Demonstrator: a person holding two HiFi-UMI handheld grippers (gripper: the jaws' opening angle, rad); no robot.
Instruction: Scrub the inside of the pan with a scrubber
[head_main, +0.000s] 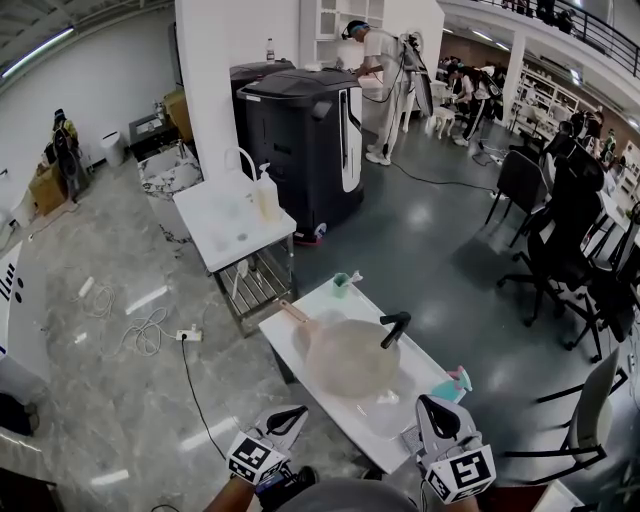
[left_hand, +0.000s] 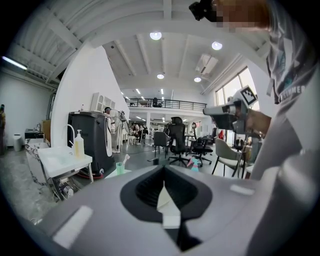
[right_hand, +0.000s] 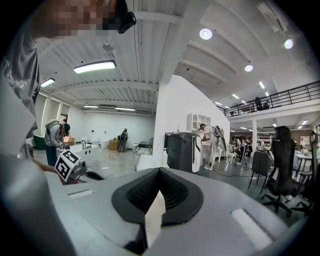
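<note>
A round pan (head_main: 352, 357) with a pale inside and a black handle (head_main: 396, 327) lies on a small white table (head_main: 300, 318). A teal and pink scrubber-like thing (head_main: 455, 383) rests at the table's right edge. A wooden handle (head_main: 293, 311) sticks out by the pan's far left side. Both grippers are held low near the person's body, short of the table and touching nothing. My left gripper (head_main: 290, 418) (left_hand: 165, 192) has its jaws together with nothing in them. My right gripper (head_main: 437, 412) (right_hand: 155, 200) is likewise shut and empty.
A green cup (head_main: 342, 285) stands at the table's far corner. Behind it is a second white table with a soap bottle (head_main: 266, 195), then a black machine (head_main: 300, 120). Office chairs (head_main: 560, 230) stand to the right. A power strip and cable (head_main: 188, 335) lie on the floor to the left.
</note>
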